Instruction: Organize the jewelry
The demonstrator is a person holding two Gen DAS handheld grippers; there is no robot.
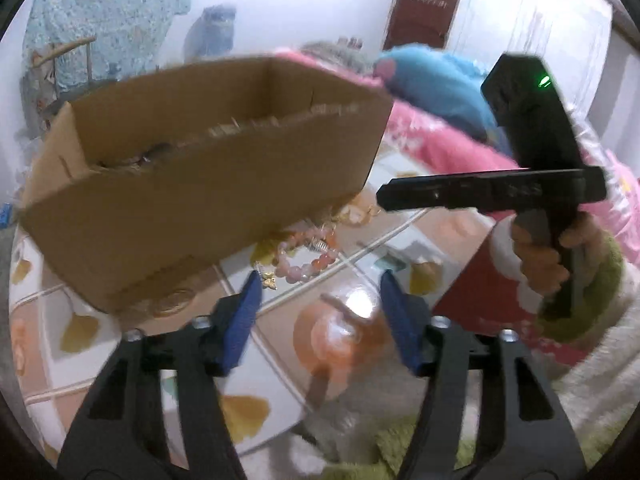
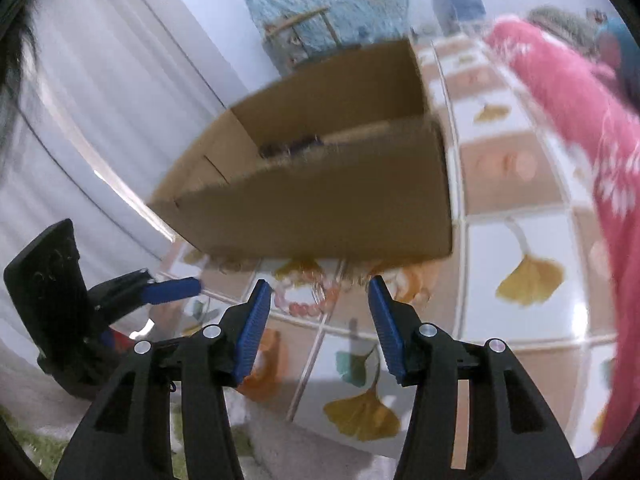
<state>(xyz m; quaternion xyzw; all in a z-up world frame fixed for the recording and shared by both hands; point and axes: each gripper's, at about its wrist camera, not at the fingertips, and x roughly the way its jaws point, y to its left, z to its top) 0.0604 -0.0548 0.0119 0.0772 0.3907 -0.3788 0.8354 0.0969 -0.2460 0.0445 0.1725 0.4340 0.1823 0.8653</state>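
An open cardboard box (image 1: 200, 200) (image 2: 320, 200) stands on the leaf-patterned table (image 2: 520, 240), with dark items blurred inside. In front of it lie pink and orange beaded bracelets (image 1: 304, 256) (image 2: 304, 300) and a small gold butterfly charm (image 1: 269, 280). My left gripper (image 1: 320, 280) hovers open just short of the bracelets, nothing between its blue pads; the charm sits by its left fingertip. My right gripper (image 2: 319, 284) is also open and empty, its tips just short of the bracelets. A left gripper finger (image 2: 172, 290) shows at the left of the right wrist view.
A hand (image 1: 536, 256) in a green fuzzy sleeve holds the right tool's black body (image 1: 520, 192). A pink cloth (image 2: 580, 120) runs along the table's right side, with a blue bundle (image 1: 432, 80) behind it. A white wall and a dark red door (image 1: 428, 4) stand beyond.
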